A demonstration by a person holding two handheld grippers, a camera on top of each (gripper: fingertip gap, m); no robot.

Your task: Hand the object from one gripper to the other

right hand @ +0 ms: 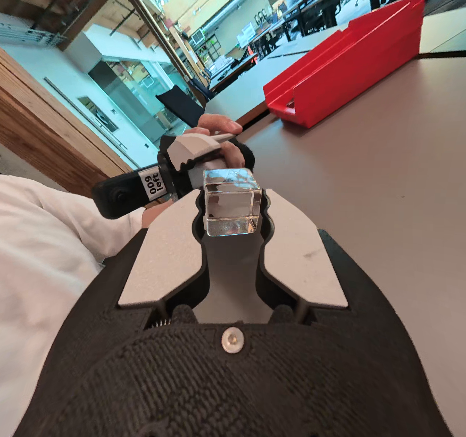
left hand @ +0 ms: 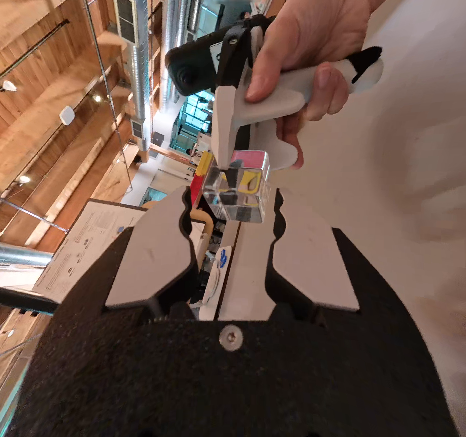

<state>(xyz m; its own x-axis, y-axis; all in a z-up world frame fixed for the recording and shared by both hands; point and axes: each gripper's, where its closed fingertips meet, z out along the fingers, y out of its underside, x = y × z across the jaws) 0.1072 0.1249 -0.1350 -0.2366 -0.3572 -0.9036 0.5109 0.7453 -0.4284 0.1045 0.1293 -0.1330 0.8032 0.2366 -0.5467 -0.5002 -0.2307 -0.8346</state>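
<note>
Above the table [right hand: 353, 198], right hand-held gripper [right hand: 232, 213] clamps the clear cube [right hand: 230, 205]; left hand-held gripper [left hand: 230, 195] gapes.

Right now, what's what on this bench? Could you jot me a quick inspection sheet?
Surface: pale table, mostly bare.
Job's things: clear cube, held off the table.
Clutter: red bin at the table's far side.
Grippers: right gripper shut on the cube, fingers on two opposite faces; left gripper open, cube just past its tips, a hand working the right one.
Cables: nothing seen.
Surroundings: wooden ceiling with silver ducts, more tables behind.
</note>
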